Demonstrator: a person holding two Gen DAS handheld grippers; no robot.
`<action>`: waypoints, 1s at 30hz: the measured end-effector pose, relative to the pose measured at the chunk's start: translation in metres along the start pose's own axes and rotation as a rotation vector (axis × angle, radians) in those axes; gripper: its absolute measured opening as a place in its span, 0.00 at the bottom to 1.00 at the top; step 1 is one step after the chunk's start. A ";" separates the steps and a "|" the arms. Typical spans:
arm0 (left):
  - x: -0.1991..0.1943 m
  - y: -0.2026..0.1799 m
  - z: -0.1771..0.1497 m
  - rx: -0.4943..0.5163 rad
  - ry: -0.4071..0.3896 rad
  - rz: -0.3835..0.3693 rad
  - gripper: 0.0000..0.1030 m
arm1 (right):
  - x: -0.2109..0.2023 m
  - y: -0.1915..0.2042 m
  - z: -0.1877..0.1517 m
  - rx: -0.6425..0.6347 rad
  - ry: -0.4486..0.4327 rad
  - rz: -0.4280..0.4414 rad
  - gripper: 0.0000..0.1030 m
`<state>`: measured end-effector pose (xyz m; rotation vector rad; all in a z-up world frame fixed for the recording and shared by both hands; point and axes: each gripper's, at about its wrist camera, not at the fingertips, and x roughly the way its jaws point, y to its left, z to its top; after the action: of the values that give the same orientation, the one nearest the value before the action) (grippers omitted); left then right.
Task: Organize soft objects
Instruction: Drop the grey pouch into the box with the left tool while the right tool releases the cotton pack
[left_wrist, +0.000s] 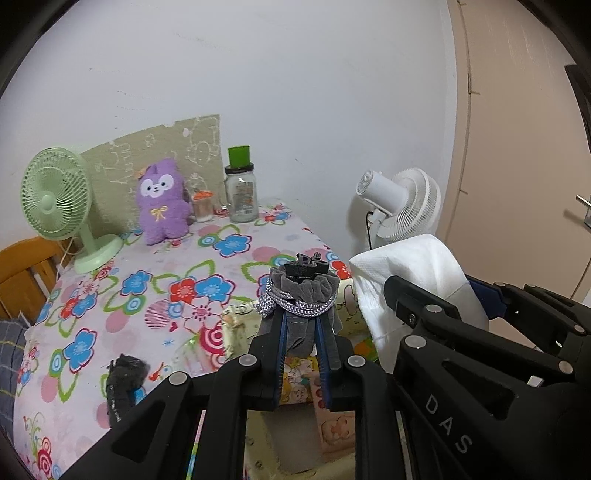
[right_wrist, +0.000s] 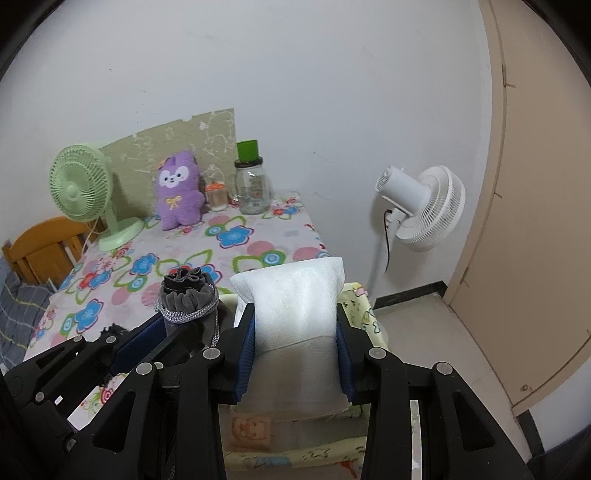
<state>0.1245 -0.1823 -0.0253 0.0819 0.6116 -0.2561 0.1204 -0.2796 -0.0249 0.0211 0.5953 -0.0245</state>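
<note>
Jar (left_wrist: 242, 194) label unreadable; dark bundle (left_wrist: 123, 384) unidentifiable.

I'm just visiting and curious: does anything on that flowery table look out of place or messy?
Mostly tidy. One oddity: a crumpled black item lies loose near the front edge of the floral tablecloth, far from the purple plush toy, green fan and glass jar lined up along the wall.

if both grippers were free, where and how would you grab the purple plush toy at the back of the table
Grip the purple plush toy across its body, below the head, coming from the front. It sits upright facing forward, with the green fan on one side and a small jar close on the other, so a side approach looks cramped. Its soft body should squeeze easily.
</note>
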 end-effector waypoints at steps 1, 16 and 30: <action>0.004 -0.001 0.000 0.003 0.006 -0.003 0.14 | 0.004 -0.002 0.000 0.006 0.008 -0.004 0.40; 0.035 -0.003 -0.002 0.046 0.087 0.007 0.65 | 0.043 -0.008 -0.003 0.040 0.076 0.003 0.48; 0.018 -0.001 -0.001 0.047 0.060 -0.015 0.85 | 0.027 0.001 -0.004 0.056 0.041 -0.021 0.84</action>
<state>0.1375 -0.1864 -0.0365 0.1309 0.6666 -0.2835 0.1406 -0.2794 -0.0431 0.0696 0.6353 -0.0610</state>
